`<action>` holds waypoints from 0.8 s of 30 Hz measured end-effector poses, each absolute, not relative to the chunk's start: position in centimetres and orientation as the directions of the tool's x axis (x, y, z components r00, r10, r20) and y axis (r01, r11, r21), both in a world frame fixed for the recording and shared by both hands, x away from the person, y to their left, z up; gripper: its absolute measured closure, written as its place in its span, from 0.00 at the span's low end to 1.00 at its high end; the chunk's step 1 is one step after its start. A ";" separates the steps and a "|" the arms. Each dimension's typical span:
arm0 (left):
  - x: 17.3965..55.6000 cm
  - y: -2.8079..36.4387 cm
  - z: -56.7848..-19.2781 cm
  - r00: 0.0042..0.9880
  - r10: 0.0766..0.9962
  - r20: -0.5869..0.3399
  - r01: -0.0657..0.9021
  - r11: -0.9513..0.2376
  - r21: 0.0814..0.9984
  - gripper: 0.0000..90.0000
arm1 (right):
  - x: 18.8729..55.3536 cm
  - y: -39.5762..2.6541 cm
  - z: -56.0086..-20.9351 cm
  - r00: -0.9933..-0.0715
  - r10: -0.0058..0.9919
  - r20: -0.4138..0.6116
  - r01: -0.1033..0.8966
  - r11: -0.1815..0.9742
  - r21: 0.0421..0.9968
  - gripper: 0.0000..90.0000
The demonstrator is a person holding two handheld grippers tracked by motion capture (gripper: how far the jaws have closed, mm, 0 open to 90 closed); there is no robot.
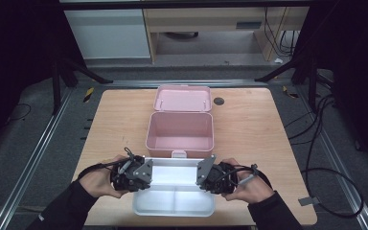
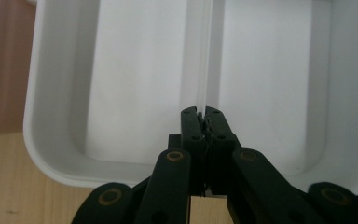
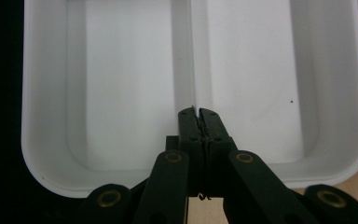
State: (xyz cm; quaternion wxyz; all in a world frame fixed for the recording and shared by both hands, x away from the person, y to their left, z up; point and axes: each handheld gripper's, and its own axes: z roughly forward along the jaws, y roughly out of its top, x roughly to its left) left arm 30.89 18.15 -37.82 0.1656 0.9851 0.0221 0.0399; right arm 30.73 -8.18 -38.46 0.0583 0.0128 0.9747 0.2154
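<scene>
A white two-compartment tray [image 1: 172, 211] lies near the table's front edge, between my two hands. My left gripper [image 1: 147, 181] is at its left end and my right gripper [image 1: 200, 181] at its right end. In the left gripper view the gripper [image 2: 201, 112] reaches over the tray's [image 2: 135, 70] near wall, shut on the end of the thin divider [image 2: 205, 46]. The right gripper [image 3: 198, 113] likewise pinches the divider [image 3: 191, 46] of the tray [image 3: 121, 70]. Whether the tray rests on the table or is lifted, I cannot tell.
An open pink box [image 1: 179, 147] stands just behind the tray, its lid [image 1: 183, 98] laid back flat. A small black round grommet [image 1: 219, 101] sits at the back right of the wooden table [image 1: 254, 134]. Cables lie on the floor to the right.
</scene>
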 end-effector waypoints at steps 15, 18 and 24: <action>32.7 17.2 -44.9 0.997 0.080 0.004 0.075 -0.947 0.312 0.98 | 32.2 -8.4 -45.4 -0.995 0.091 -0.039 0.069 0.920 0.386 0.97; 33.3 16.9 -46.3 0.996 0.088 -0.018 0.089 -0.946 0.311 0.97 | 32.7 -8.7 -46.8 -0.993 0.114 -0.021 0.098 0.924 0.370 0.97; 33.4 16.8 -47.0 0.995 0.095 -0.020 0.096 -0.948 0.303 0.96 | 32.7 -8.6 -47.4 -0.994 0.108 -0.026 0.091 0.930 0.357 0.97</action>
